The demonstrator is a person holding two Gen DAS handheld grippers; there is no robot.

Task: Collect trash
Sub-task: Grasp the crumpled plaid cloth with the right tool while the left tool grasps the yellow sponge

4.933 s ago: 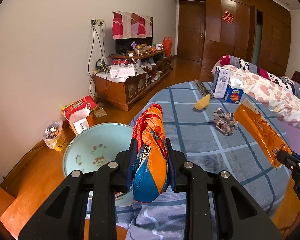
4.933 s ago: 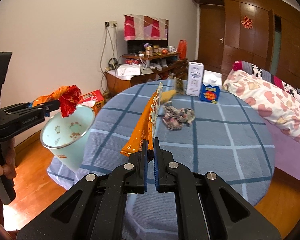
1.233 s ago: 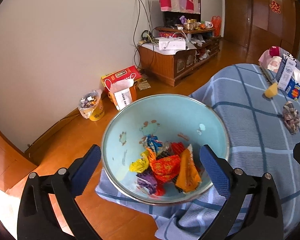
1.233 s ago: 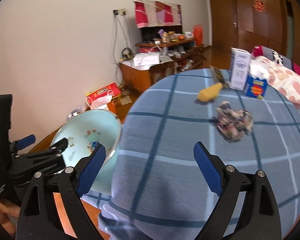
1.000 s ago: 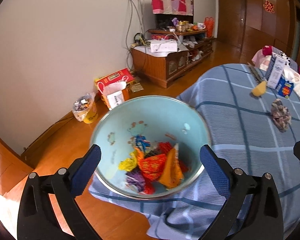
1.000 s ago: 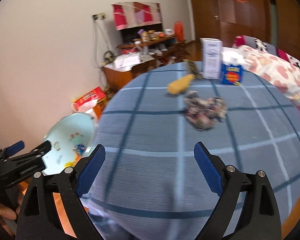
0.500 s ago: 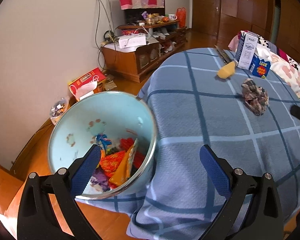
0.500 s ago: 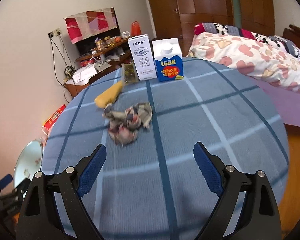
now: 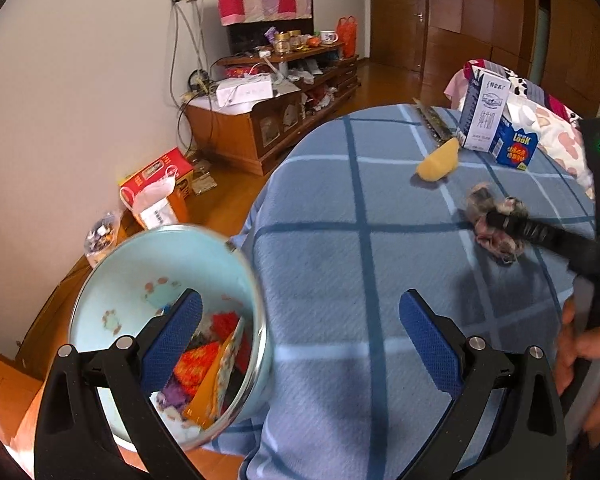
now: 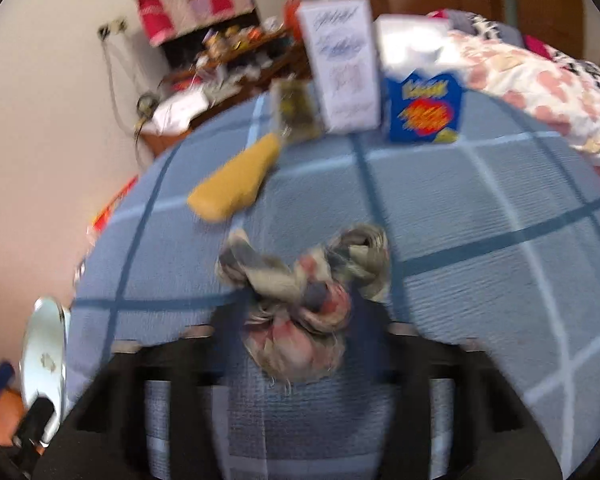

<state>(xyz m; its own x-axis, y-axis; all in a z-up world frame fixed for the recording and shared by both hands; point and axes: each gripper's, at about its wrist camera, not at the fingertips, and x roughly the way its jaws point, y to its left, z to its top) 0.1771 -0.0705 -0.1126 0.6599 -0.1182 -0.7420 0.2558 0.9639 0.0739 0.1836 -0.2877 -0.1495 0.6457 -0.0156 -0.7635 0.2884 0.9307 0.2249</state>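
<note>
Crumpled wad of wrapper lies mid-table on the blue checked cloth, with the right gripper now down over it. A second ago that gripper hung wide over bare cloth; its jaws are now closing with the wad between them, though blur hides whether the pads are pressing yet. Yellow scrap remains toward the far edge, near two cartons. Left gripper stands wide and empty, having swung from over the basin at the table's left edge toward the cloth. Judgement: next pickup is under way
</note>
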